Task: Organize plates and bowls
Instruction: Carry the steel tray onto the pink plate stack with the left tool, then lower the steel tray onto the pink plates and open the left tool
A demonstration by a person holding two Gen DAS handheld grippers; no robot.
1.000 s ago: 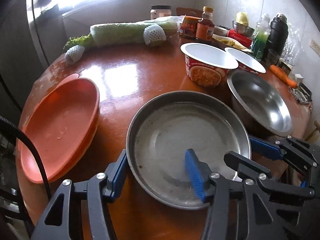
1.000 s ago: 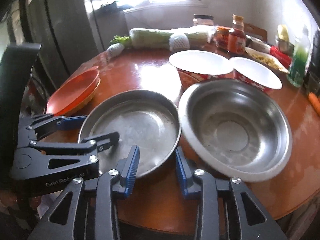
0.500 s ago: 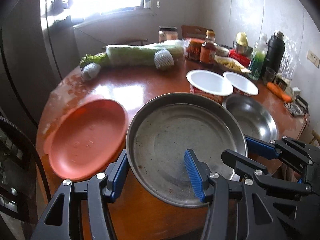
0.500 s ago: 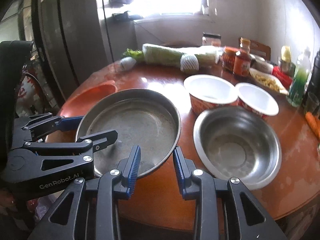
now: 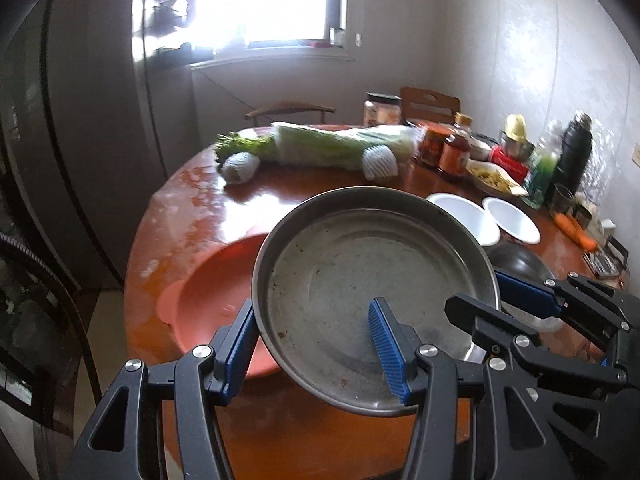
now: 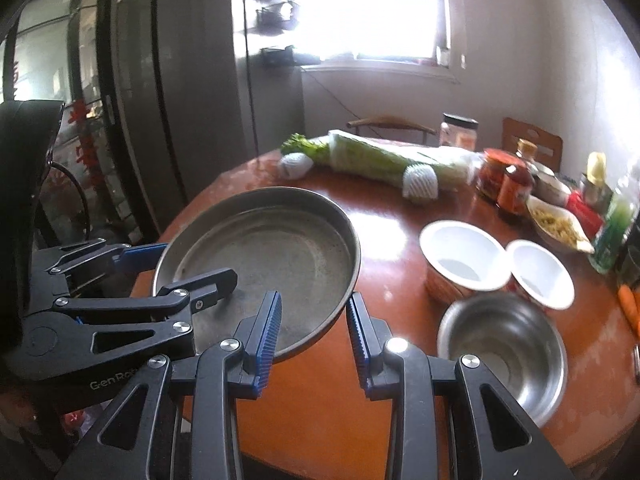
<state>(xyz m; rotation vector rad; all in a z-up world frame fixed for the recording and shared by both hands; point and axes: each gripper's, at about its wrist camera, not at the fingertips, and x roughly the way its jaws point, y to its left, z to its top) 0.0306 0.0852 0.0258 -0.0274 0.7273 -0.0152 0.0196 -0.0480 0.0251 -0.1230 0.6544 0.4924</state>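
A round steel plate [image 5: 360, 272] is held up above the table by both grippers. My left gripper [image 5: 316, 344] is shut on its near left rim, one finger inside and one outside. My right gripper [image 6: 314, 328] is shut on its near right rim, and the plate shows there too [image 6: 264, 256]. An orange plate [image 5: 216, 296] lies on the table under the steel plate's left side. A steel bowl [image 6: 504, 348] stands on the table at the right. Two white paper bowls [image 6: 460, 256] stand behind it.
The round brown table [image 6: 400, 232] carries a wrapped cabbage [image 5: 340, 144], foam-netted fruit [image 5: 380, 164], sauce jars [image 6: 504, 184], bottles [image 5: 576, 156], a snack dish and a carrot [image 5: 576, 232] along the back and right. A dark fridge [image 6: 180, 120] and chairs stand around.
Both grippers have lifted the steel plate off the table and raised it, moving left over the orange plate. The table and other dishes now sit lower and farther away.
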